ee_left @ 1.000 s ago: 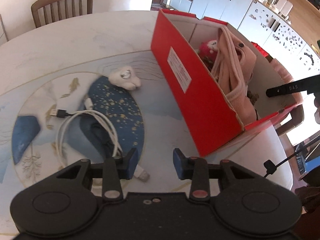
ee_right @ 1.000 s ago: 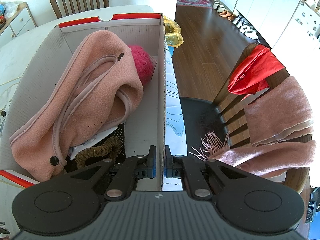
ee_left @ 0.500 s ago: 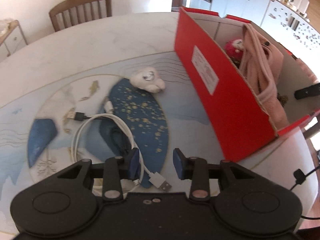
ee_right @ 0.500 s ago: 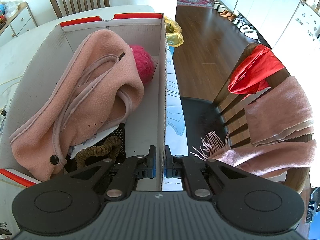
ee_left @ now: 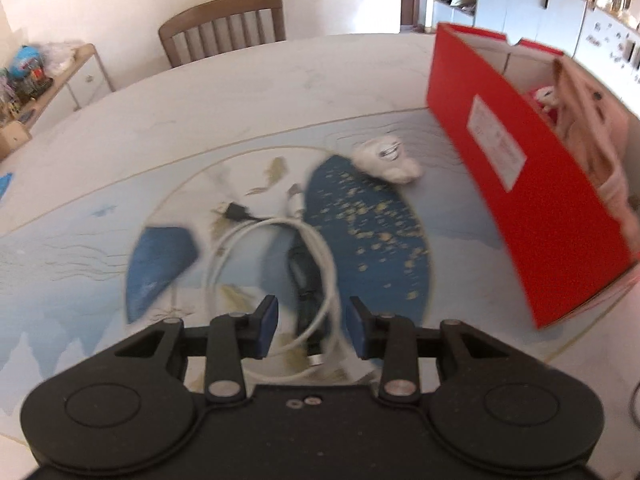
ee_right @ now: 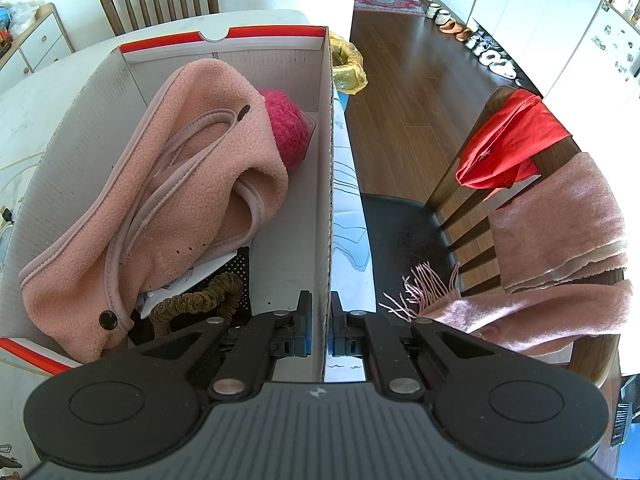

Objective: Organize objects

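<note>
Indoors, painted table (ee_left: pixel 100 248), wooden chair (ee_left: pixel 224 28)

My matt black plastic left gripper (ee_left: pixel 312 330) hovers over a smooth white rubbery coiled cable (ee_left: pixel 276 268) on the glossy printed tabletop (ee_left: pixel 120 216). My right gripper (ee_right: pixel 319 330) pinches the corrugated cardboard wall of the red shoebox (ee_right: pixel 327 184), which holds a nubbly pink fleece bag (ee_right: pixel 160 184) and a fuzzy magenta pompom (ee_right: pixel 289 128).
</note>
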Demonstrator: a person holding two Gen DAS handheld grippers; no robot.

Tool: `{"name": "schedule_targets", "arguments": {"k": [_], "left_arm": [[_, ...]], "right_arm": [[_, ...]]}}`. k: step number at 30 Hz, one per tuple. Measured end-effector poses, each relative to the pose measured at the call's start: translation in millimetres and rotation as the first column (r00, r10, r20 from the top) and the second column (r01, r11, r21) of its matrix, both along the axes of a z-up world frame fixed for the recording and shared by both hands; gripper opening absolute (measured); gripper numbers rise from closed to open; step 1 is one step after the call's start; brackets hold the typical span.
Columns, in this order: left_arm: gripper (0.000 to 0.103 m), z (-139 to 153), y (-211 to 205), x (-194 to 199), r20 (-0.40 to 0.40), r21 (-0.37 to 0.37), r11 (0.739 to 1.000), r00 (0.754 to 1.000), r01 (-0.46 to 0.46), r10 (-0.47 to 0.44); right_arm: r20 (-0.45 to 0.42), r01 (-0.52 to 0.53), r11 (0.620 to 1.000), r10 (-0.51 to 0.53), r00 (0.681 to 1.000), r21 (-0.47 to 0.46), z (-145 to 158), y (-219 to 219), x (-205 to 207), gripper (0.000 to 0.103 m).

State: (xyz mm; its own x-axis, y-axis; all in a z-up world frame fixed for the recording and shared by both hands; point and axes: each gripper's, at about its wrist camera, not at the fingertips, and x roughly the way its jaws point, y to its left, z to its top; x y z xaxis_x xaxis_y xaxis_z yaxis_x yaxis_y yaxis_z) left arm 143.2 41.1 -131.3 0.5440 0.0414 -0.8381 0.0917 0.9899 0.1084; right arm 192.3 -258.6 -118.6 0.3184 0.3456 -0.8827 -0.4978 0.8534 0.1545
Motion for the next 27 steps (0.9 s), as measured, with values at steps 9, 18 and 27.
{"name": "schedule_targets", "arguments": {"k": [9, 18, 27], "left_arm": [[0.034, 17.0, 36.7, 13.3, 0.006, -0.12, 0.99, 0.997, -0.071, 0.072], [0.028, -0.3, 40.0, 31.1, -0.073, -0.116, 0.992, 0.997, -0.049, 0.041], [0.028, -5.2, 32.9, 37.3, -0.099, -0.127, 0.992, 0.995, -0.012, -0.001]], "right_arm": [[0.0, -0.008, 1.0, 0.008, 1.0, -0.001, 0.0, 0.4, -1.1, 0.007], [-0.002, -0.01, 1.0, 0.01, 1.0, -0.004, -0.6, 1.8, -2.3, 0.007], [-0.005, -0.009, 1.0, 0.009, 1.0, -0.002, -1.2, 2.1, -2.0, 0.007]]}}
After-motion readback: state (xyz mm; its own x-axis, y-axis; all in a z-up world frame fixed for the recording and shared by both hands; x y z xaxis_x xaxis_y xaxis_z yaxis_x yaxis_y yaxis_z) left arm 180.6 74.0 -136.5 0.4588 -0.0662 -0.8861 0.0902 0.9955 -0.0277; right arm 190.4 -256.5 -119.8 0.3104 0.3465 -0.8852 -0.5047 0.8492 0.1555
